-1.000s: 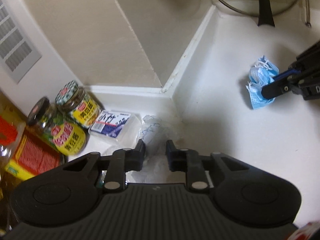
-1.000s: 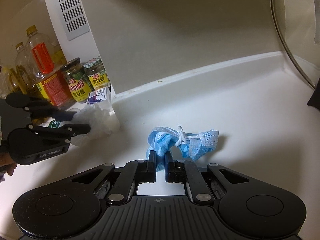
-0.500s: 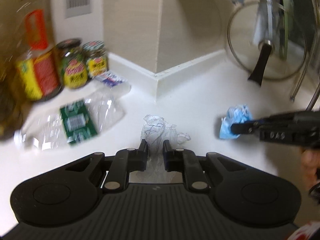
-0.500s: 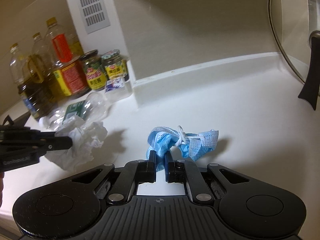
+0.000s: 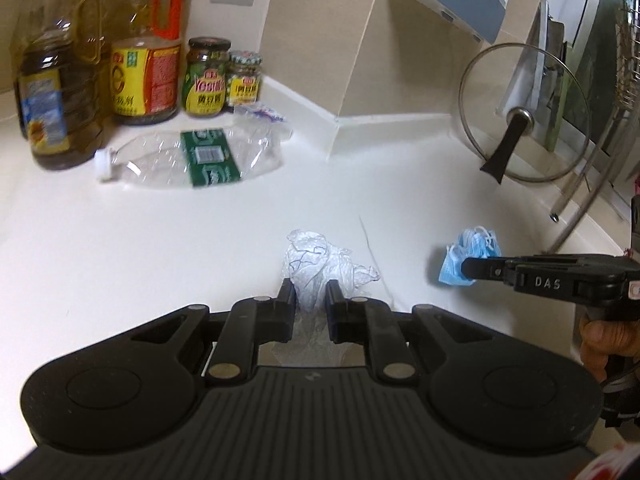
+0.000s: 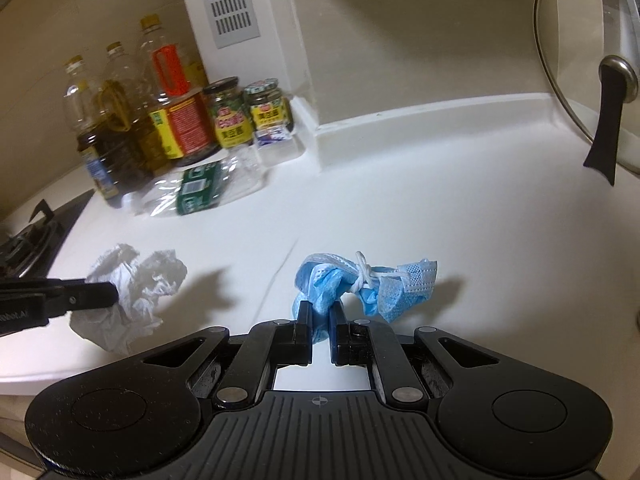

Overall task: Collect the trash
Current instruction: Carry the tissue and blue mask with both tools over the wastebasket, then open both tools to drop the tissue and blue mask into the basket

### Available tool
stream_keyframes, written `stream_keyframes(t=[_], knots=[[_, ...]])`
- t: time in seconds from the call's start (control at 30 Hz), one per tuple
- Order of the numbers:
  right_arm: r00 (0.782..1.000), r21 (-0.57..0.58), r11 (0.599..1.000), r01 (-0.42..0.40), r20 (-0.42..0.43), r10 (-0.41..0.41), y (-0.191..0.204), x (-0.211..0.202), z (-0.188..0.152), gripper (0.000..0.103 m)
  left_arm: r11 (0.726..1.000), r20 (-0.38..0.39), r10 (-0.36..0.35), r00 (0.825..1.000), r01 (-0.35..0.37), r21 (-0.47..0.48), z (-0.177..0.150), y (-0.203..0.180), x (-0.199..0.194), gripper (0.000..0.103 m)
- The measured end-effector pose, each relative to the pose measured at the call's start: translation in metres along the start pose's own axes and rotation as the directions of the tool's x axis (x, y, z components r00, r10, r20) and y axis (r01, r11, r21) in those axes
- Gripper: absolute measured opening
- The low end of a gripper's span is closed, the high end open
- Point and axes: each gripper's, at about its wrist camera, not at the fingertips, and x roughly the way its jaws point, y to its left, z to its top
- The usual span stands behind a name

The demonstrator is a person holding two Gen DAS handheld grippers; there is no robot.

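My left gripper (image 5: pixel 311 285) is shut on a crumpled clear-white plastic wrapper (image 5: pixel 316 264) and holds it above the white counter (image 5: pixel 160 248). The wrapper also shows in the right wrist view (image 6: pixel 136 280), held by the left gripper (image 6: pixel 114 294). My right gripper (image 6: pixel 320 307) is shut on a bunched blue face mask (image 6: pixel 360 284) with white ear loops, held above the counter. The mask (image 5: pixel 468 254) and the right gripper (image 5: pixel 466 269) show at the right of the left wrist view. A crushed clear bottle with a green label (image 5: pixel 192 158) lies on the counter at the back left.
Oil bottles (image 5: pixel 52 92) and two jars (image 5: pixel 206 78) stand against the back wall by a small packet (image 5: pixel 260 112). A glass pot lid (image 5: pixel 524 116) leans at the right. A stove edge (image 6: pixel 36 228) is at the far left. The wall corner (image 5: pixel 334 132) juts out.
Both grippers have pulled back from the wall and risen, carrying the wrapper and the mask. The jars, bottles and crushed bottle have come into fuller view.
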Motion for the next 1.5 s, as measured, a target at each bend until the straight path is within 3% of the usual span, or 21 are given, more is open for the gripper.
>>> stream_keyframes(t=[0.33,0.67,1.07,1.27,1.5], knots=[[0.995,-0.089,0.992,-0.087,-0.058,0.082,0.069,-0.027,-0.046,0.008,0.998,-0.078,-0.045,0.996,0.047,0.03,-0.043,0.006,-0.03,0.013],[0.977,-0.195,0.97,-0.145,-0.185,0.108,0.106,-0.012,-0.081,0.008,0.998,-0.142,-0.054,0.988,0.057,0.018,-0.079,0.012,-0.042,0.013],[0.943,-0.25,0.959,-0.134,-0.328,0.046,0.107,0.034,-0.124,0.008,1.0,-0.275,-0.011,0.961,0.006,-0.018,-0.119,0.027,-0.01,0.013],[0.908,-0.241,0.963,-0.121,-0.419,0.009,0.096,0.059,-0.152,0.008,0.999,-0.341,0.016,0.94,-0.026,-0.025,-0.138,0.036,0.012,0.013],[0.884,-0.241,0.964,-0.109,-0.468,-0.017,0.089,0.073,-0.165,0.008,0.999,-0.389,0.024,0.921,-0.037,-0.026,-0.152,0.039,0.03,0.013]])
